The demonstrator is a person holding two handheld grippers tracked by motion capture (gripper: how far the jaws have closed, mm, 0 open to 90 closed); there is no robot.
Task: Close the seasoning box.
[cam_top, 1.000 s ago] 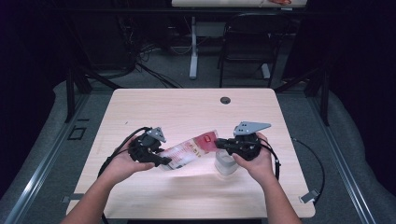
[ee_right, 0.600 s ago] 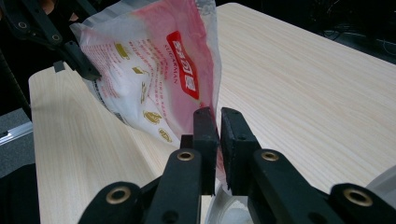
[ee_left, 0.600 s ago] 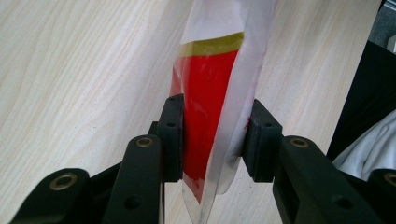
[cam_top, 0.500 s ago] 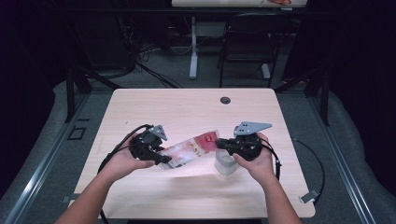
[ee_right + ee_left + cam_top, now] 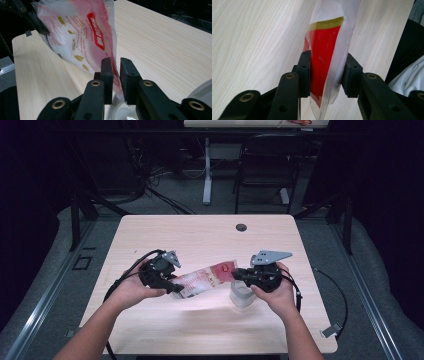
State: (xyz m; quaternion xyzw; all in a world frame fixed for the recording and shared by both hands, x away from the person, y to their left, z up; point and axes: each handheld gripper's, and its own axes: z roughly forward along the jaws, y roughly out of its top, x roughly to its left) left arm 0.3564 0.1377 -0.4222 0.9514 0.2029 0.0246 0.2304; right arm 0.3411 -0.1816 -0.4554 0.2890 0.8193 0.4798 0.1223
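You're stretching the bag (image 5: 205,279) lengthwise over the cup (image 5: 242,296): left gripper (image 5: 325,75) clamping its bottom end, right gripper (image 5: 116,77) fingers just easing open around the mouth end.

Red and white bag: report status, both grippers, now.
Left gripper shut on bag. Right gripper at its other end, jaws just been opening, edge between pads. Clear cup below. Nothing in the way.
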